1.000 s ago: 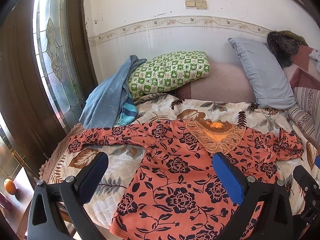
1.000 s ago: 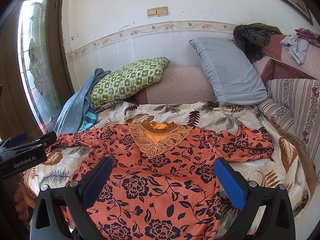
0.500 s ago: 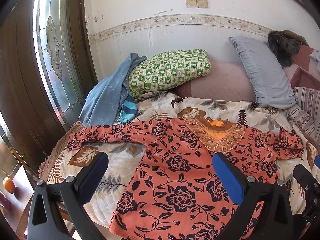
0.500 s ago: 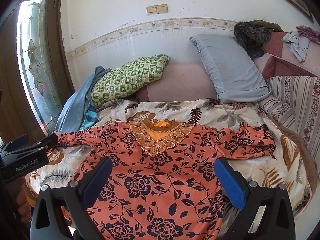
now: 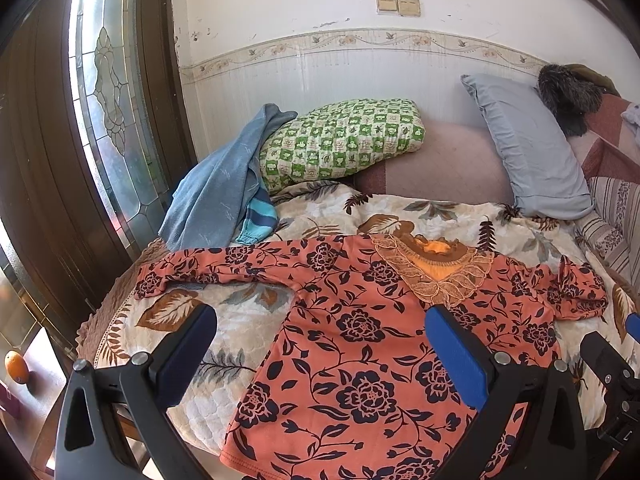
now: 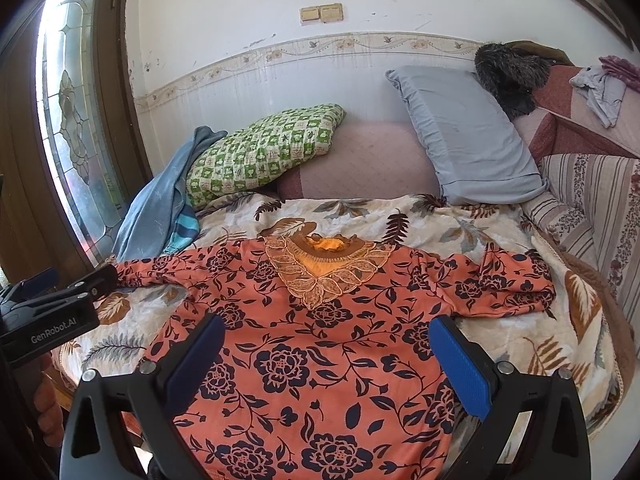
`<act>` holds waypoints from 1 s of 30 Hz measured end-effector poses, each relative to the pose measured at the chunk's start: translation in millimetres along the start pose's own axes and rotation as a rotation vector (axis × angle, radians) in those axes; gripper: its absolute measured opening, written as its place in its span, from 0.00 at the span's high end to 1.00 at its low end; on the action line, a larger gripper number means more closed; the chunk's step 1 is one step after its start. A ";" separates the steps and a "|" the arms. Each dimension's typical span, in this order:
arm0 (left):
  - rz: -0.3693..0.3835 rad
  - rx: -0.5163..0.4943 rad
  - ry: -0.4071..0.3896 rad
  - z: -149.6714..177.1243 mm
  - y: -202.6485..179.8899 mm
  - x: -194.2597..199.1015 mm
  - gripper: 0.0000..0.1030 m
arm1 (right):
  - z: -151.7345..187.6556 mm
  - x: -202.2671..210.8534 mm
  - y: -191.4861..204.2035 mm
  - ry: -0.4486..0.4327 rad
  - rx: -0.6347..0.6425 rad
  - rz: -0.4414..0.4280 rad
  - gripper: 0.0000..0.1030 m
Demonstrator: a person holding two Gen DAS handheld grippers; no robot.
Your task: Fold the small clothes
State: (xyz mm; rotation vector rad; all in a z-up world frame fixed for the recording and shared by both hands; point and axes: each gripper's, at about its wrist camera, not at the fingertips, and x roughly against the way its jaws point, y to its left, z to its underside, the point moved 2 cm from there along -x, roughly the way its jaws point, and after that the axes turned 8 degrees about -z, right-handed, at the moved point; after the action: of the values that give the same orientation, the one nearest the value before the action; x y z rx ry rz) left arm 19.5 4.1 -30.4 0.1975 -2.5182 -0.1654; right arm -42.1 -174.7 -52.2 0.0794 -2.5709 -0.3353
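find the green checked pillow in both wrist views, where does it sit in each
Left wrist: the green checked pillow sits upper centre, leaning on the wall, with the blue cloth draped at its left end.
Right wrist: the green checked pillow sits upper left of centre, same blue cloth at its left.
Shared landmark: the grey pillow, propped to its right in both.

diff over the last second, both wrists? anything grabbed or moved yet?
Nothing grabbed. Both views drift slightly: the scene sits a little lower in frame now, so both grippers seem to have tilted up or eased back a touch. Left gripper and right gripper stay open and empty above the orange floral top, which lies flat as before, sleeves spread on the bedspread. Pillows unchanged.
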 end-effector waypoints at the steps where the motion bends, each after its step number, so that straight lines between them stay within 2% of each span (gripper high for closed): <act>1: 0.000 0.000 -0.001 0.1 0.1 0.2 0.00 | -0.1 -0.1 0.0 0.001 0.000 0.000 0.00; 21: -0.006 -0.006 0.003 2.5 5.6 -1.9 0.00 | 0.5 -3.3 -1.1 0.004 -0.001 -0.006 0.00; 30: -0.047 -0.003 -0.023 -0.4 13.0 22.0 0.00 | -3.7 9.2 3.1 -0.019 0.001 -0.032 0.00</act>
State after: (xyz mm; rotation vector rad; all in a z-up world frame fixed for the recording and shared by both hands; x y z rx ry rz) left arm 0.6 12.8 -15.6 0.2556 -2.5372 -0.1910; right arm -47.9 -173.7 -43.7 0.1179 -2.5910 -0.3480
